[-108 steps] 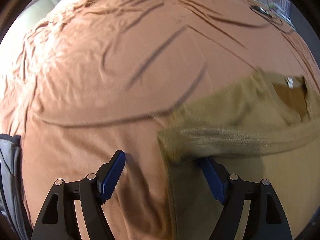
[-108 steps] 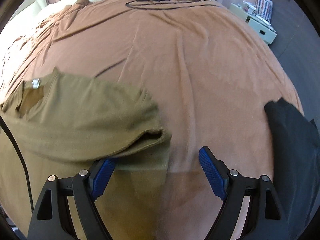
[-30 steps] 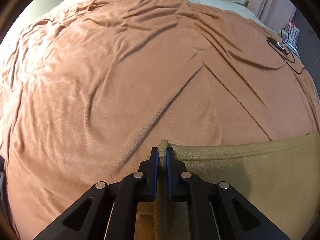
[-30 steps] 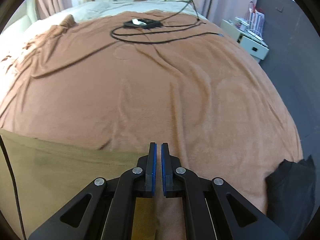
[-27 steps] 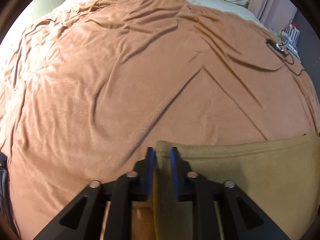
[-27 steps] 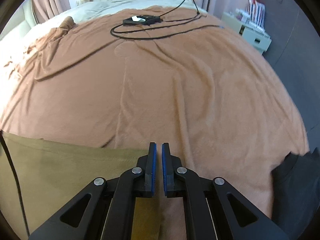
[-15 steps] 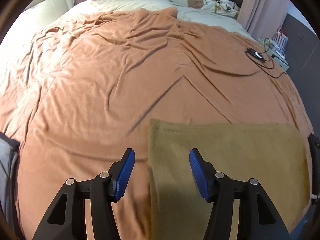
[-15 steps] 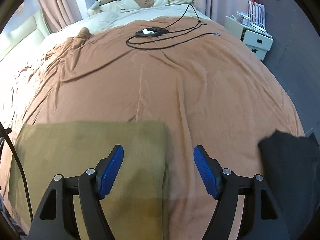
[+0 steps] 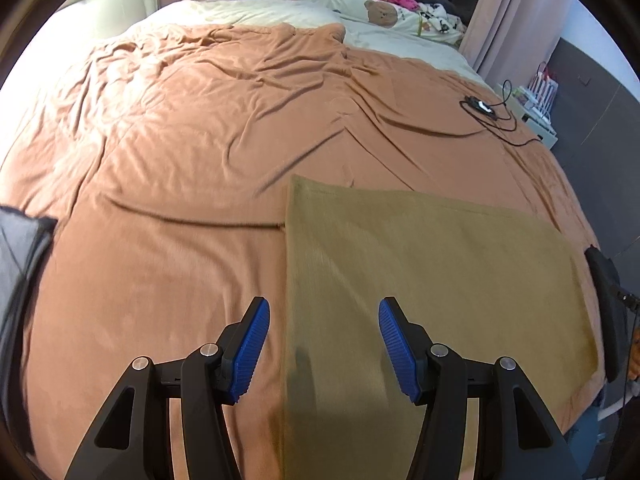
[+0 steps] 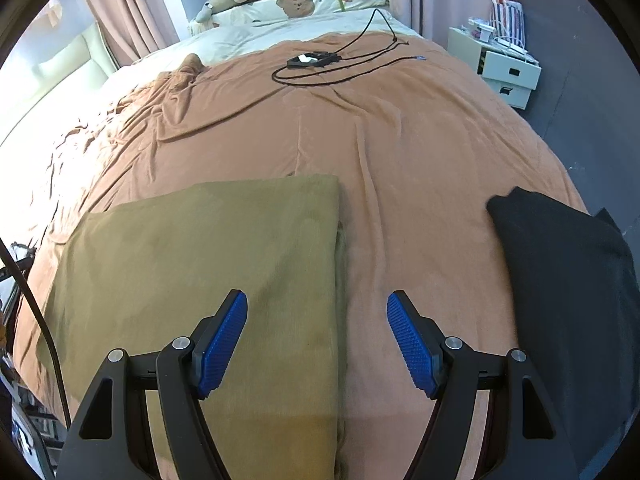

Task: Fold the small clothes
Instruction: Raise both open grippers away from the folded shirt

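Note:
An olive-tan garment [image 9: 420,272] lies folded flat as a rectangle on the orange-brown blanket [image 9: 192,152]. My left gripper [image 9: 323,320] hovers above its left edge, open, with nothing between the blue pads. In the right wrist view the same garment [image 10: 208,256] fills the lower left, and my right gripper [image 10: 317,314] hangs open above its right edge, holding nothing. Both grippers are apart from the cloth.
A black garment [image 10: 568,280] lies on the bed at the right. A grey cloth [image 9: 20,264] sits at the left edge. A black device with cables [image 10: 312,60] lies far back. Pillows and soft toys [image 10: 296,0] line the headboard; a white drawer unit [image 10: 508,72] stands beside the bed.
Both grippers let go of the garment's far corners, opened, and pulled back and up. The garment now lies flat, folded over, with more of the bed in view.

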A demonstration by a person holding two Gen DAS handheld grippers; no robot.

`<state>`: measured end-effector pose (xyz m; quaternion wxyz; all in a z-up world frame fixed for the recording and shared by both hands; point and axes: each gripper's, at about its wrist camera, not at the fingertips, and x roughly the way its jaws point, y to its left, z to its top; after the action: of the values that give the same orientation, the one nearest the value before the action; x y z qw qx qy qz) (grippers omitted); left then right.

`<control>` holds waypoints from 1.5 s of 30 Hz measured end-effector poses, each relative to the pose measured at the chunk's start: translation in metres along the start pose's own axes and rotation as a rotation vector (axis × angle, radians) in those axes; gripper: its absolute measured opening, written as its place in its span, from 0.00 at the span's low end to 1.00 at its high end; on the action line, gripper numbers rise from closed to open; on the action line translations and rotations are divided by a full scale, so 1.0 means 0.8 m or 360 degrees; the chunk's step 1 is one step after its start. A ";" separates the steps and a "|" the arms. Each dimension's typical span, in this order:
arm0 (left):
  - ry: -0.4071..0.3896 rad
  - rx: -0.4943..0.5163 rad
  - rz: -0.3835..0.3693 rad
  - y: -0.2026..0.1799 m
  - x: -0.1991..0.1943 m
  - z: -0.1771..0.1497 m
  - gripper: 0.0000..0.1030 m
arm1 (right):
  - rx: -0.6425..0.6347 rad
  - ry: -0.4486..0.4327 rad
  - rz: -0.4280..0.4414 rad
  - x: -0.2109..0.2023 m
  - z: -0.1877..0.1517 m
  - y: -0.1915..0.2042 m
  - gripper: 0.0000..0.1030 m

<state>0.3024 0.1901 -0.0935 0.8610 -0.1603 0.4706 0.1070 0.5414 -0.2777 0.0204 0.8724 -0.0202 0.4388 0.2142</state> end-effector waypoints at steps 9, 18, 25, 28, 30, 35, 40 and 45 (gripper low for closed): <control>0.0029 -0.0149 -0.0068 0.021 -0.018 -0.070 0.57 | 0.0110 0.0012 0.0020 -0.037 -0.065 -0.015 0.69; 0.0067 -0.0287 -0.0091 0.049 -0.019 -0.137 0.57 | 0.0245 0.0079 0.0054 -0.042 -0.129 -0.038 0.63; 0.0113 -0.0362 -0.0121 0.060 -0.012 -0.173 0.55 | 0.0319 0.0116 0.0101 -0.031 -0.146 -0.048 0.61; 0.0155 -0.0361 -0.0078 0.063 -0.003 -0.182 0.47 | 0.0323 0.0132 0.0100 -0.023 -0.151 -0.049 0.60; 0.0173 -0.0347 -0.0045 0.062 0.001 -0.185 0.42 | 0.0305 0.0156 0.0070 -0.017 -0.152 -0.048 0.57; 0.0191 -0.0269 0.0055 0.055 0.002 -0.189 0.37 | 0.0251 0.0178 -0.0086 -0.008 -0.155 -0.040 0.51; 0.0204 -0.0216 0.0123 0.052 0.001 -0.194 0.35 | 0.0174 0.0181 -0.0229 -0.011 -0.161 -0.023 0.51; 0.0140 -0.0303 0.0123 0.063 -0.024 -0.192 0.32 | 0.0165 0.0162 -0.0260 -0.032 -0.167 -0.016 0.47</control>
<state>0.1559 0.1785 -0.1636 0.8156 -0.2278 0.5015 0.1771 0.4319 -0.3279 -0.0435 0.8635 -0.0216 0.4899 0.1180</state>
